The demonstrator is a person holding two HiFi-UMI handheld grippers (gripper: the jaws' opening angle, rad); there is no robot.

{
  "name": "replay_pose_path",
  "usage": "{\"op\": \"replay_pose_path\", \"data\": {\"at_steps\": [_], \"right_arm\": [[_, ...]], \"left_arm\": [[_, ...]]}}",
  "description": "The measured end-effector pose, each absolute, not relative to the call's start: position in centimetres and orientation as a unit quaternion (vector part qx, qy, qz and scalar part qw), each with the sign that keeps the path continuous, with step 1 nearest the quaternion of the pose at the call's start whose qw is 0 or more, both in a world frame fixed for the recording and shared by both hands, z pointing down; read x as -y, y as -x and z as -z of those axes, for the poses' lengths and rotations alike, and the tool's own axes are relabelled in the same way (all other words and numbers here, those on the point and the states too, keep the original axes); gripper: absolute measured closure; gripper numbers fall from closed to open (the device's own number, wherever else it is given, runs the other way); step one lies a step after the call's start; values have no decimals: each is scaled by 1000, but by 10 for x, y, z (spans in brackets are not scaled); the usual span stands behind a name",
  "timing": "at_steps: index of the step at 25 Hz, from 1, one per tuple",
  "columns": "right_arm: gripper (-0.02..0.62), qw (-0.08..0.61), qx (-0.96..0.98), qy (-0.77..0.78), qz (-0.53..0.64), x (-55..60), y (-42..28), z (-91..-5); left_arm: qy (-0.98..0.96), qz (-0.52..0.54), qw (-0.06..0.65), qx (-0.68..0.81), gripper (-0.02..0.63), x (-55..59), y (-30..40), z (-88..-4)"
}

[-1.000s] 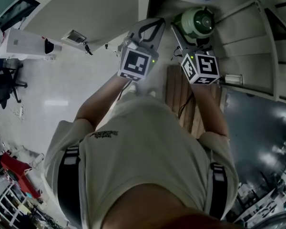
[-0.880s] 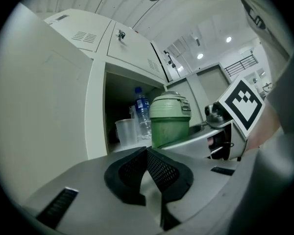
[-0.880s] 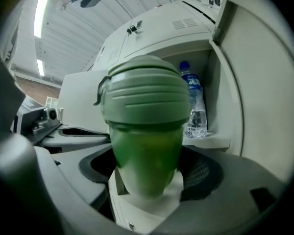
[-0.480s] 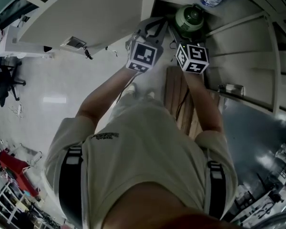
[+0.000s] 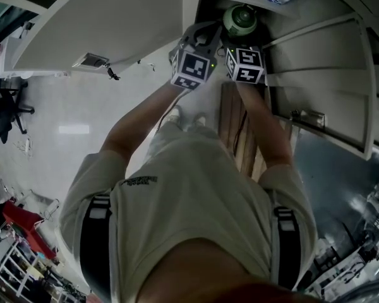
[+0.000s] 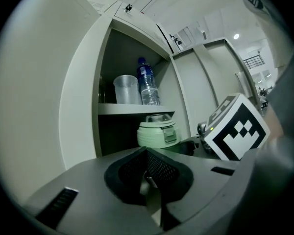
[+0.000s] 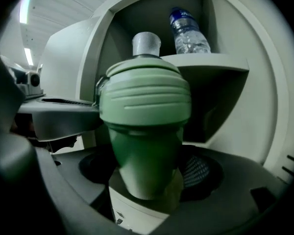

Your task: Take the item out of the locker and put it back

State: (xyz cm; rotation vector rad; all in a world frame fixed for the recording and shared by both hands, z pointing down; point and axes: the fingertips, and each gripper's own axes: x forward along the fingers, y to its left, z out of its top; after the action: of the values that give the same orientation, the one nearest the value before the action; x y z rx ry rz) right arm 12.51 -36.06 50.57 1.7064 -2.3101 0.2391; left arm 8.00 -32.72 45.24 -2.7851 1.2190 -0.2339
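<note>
A pale green lidded jar is at the mouth of the locker's lower compartment, just under the shelf. My right gripper is shut on its lower body. In the right gripper view the jar stands upright and fills the space between the jaws of my right gripper. From the left gripper view the jar shows beside the right gripper's marker cube. My left gripper hovers just left of it by the door edge, and in its own view the left gripper has its mesh pads together, holding nothing.
On the shelf above stand a water bottle and a clear plastic cup. The open locker door spreads to the left. A neighbouring locker door is on the right. Wooden slats lie on the floor below my arms.
Both grippers have moved forward toward the locker, closer together. The green jar has travelled with the right gripper in under the shelf.
</note>
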Motion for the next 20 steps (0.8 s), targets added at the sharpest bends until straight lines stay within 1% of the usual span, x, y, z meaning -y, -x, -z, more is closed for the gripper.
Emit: {"op": "replay_pose_path", "data": {"at_steps": [5, 13, 20], "right_arm": [[202, 144, 791, -588, -94, 366, -126, -526], [199, 118, 788, -597, -90, 371, -132, -534], [196, 120, 789, -594, -105, 374, -132, -536]], "left_arm": [[910, 82, 35, -404, 594, 329, -80, -465], [909, 88, 29, -407, 594, 329, -80, -473], [908, 91, 23, -409, 594, 330, -79, -477]]}}
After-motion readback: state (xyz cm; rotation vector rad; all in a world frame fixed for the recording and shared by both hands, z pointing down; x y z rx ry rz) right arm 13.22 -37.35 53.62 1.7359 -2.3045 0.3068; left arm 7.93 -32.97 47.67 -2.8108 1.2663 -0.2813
